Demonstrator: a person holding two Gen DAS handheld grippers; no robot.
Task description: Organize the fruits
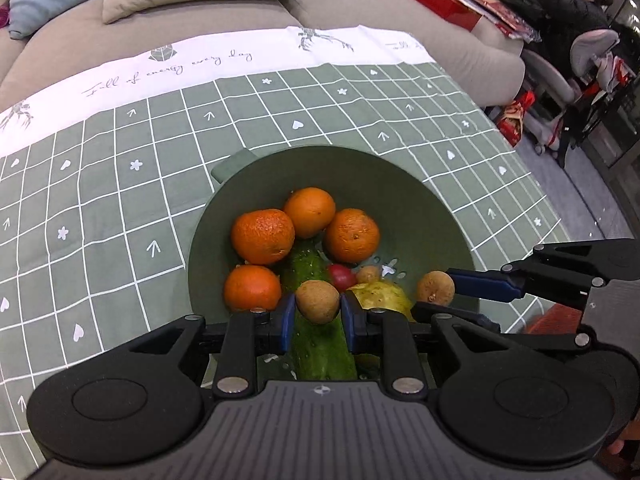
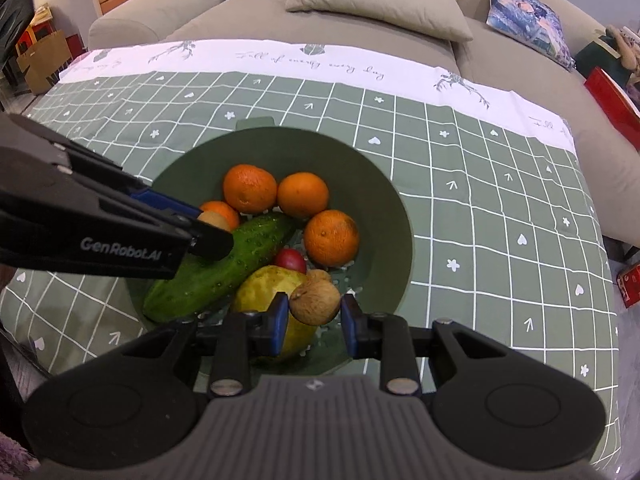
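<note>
A green bowl on the checked cloth holds several oranges, a cucumber, a red fruit, a yellow-green fruit and a small brown fruit. My left gripper is shut on a brown round fruit above the cucumber. My right gripper holds another brown round fruit over the bowl's near side, touching the left pad, with a small gap at the right pad. The right gripper also shows in the left wrist view.
The green checked tablecloth covers the table, with a white printed border at the far edge. A grey sofa with cushions stands behind it. A person sits at a chair at far right. A red box lies on the sofa.
</note>
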